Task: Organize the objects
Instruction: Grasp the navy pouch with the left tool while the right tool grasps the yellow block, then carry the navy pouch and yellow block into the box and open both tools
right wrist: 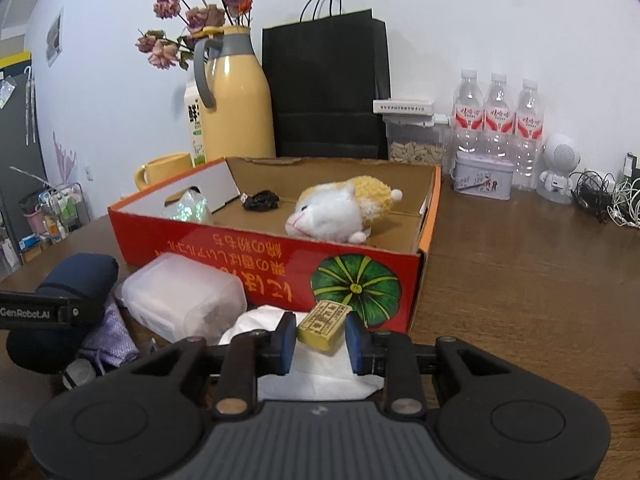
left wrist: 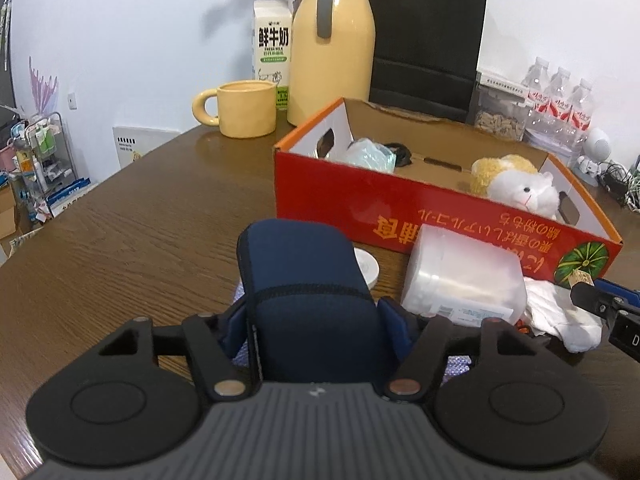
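Observation:
My left gripper is shut on a navy zip pouch, held in front of the red cardboard box; the pouch also shows in the right wrist view. My right gripper is shut on a small yellow block with printed characters, just before the box's front wall. Inside the box lie a plush hamster, a black cable and a crinkly packet. A translucent plastic container, white tissue and a purple cloth lie on the table between the grippers.
Behind the box stand a yellow mug, milk carton, yellow thermos, black paper bag, a jar of seeds, a tin, three water bottles and a white robot toy. A white round lid lies near the pouch.

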The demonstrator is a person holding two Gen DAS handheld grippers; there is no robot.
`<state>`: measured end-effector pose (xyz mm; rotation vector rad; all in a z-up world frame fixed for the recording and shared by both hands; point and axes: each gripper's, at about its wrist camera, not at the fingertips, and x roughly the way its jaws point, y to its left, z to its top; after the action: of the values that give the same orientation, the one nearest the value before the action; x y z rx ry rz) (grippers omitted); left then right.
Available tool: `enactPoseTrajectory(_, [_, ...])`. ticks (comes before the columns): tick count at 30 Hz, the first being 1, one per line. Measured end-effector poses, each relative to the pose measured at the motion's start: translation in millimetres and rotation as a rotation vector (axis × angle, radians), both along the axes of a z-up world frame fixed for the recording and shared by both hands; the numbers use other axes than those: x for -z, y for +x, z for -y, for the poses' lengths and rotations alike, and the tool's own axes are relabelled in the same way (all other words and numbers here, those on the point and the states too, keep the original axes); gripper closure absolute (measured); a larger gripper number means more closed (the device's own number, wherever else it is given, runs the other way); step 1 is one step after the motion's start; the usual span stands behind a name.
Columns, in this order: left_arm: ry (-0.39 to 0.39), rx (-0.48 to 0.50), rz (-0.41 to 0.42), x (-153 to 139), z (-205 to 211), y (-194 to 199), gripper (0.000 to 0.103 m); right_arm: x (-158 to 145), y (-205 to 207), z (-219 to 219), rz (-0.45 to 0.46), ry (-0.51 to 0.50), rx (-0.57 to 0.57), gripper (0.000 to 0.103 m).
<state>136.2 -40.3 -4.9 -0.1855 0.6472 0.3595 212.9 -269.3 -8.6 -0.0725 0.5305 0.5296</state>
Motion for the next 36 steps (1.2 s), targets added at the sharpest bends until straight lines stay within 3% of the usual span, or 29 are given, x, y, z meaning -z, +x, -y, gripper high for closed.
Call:
enactPoseTrajectory(25, [-0.066,0.100,0.154,-29,-49,-27,0.042,-13,-34,-3,0.115,0.038,0.025,0.078])
enactPoseTrajectory(36, [-0.079,0.225,0.258,-70,-55,5,0.042,-37,-29,-25,0.166,0.090,0.021,0.078])
